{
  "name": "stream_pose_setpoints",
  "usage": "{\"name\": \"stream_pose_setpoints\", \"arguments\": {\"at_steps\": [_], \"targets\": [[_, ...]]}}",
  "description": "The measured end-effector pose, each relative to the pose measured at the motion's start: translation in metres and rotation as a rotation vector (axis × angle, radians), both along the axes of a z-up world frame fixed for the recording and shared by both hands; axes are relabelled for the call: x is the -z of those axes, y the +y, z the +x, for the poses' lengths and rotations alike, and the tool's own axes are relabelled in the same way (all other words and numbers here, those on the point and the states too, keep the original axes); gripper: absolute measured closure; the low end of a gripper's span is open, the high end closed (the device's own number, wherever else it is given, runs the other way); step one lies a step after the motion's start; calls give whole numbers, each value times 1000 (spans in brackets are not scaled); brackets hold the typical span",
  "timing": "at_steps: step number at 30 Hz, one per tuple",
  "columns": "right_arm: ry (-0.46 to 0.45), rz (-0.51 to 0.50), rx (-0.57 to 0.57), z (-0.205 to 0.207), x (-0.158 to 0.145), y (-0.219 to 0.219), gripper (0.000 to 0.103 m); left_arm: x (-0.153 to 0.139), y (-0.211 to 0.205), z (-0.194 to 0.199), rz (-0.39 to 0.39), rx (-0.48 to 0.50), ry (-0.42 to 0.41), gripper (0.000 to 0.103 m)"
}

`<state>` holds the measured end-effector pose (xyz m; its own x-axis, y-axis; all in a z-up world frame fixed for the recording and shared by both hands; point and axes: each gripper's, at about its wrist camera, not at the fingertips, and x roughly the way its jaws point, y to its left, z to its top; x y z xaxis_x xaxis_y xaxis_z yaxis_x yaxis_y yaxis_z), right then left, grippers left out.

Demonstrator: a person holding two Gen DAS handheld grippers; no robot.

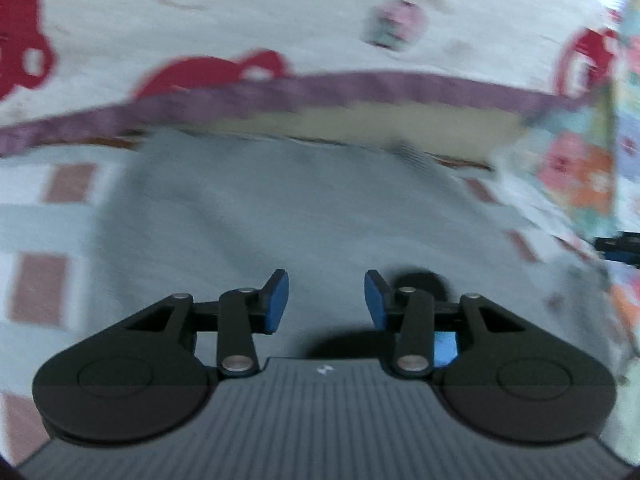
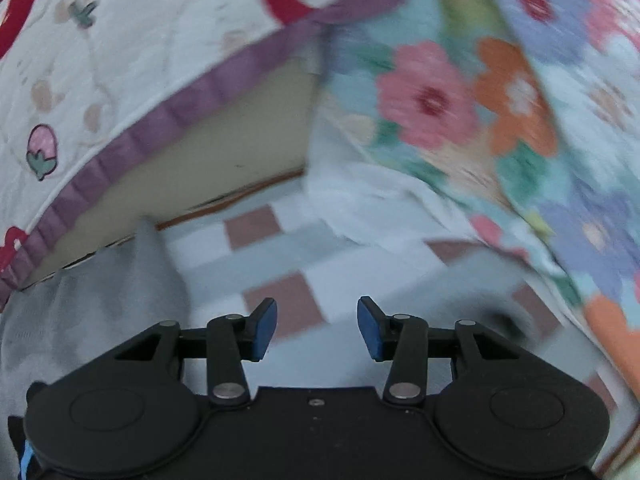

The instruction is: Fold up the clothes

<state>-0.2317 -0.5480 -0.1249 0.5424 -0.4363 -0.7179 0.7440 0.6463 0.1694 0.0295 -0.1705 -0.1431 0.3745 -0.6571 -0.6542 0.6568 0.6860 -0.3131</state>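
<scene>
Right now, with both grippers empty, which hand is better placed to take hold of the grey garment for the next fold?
Left, probably. The left gripper is open directly over the grey garment. The right gripper is open over the checked sheet, with the garment only at its left edge.

Right gripper [image 2: 316,328] with jaws apart and empty above checkered sheet [image 2: 280,236], grey garment [image 2: 80,312] at left, floral blanket [image 2: 500,120] at right
</scene>
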Motion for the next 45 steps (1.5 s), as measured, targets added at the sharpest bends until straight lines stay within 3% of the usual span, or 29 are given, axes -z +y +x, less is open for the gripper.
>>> {"name": "stream_pose_setpoints", "arguments": {"at_steps": [5,10,13,16,18,22,24,25,26,28,32,34,38,39,41,45], "targets": [[16,66,88,-74,25,-1,49,14,-25,-65,29,112,29,62],[-71,272,168,-136,60,3,49,25,-26,-104,36,145,83,62],[-1,277,67,-136,72,12,48,22,-23,-119,41,162,71,61],[-10,257,-20,-133,81,18,46,19,-18,-128,30,142,79,60],[-57,264,-19,-130,88,14,46,16,-21,-133,36,131,82,59],[-256,287,55,-120,104,-9,43,11,-42,-144,89,157,45,59],[-291,248,46,-102,108,-21,40,12,-55,-147,111,162,37,59],[-293,226,37,-94,108,-25,49,13,-62,-147,120,166,34,59],[-284,212,30,-87,107,-27,82,13,-68,-148,127,174,28,59],[-286,134,6,-83,89,-25,82,10,-77,-150,141,181,7,59],[-395,-130,35,-134,13,8,84,7,-79,-156,162,185,-35,58],[-304,-261,126,-166,5,13,83,16,-77,-156,224,176,-33,58],[-134,-143,139,-184,56,-15,83,39,-69,-155,373,144,-33,58],[-96,-153,110,-180,63,-13,83,42,-66,-155,392,140,-36,58],[-40,-168,74,-173,72,-9,83,41,-61,-155,404,141,-42,58],[-47,-166,91,-169,68,-12,83,27,-56,-157,368,137,-60,58]]}}
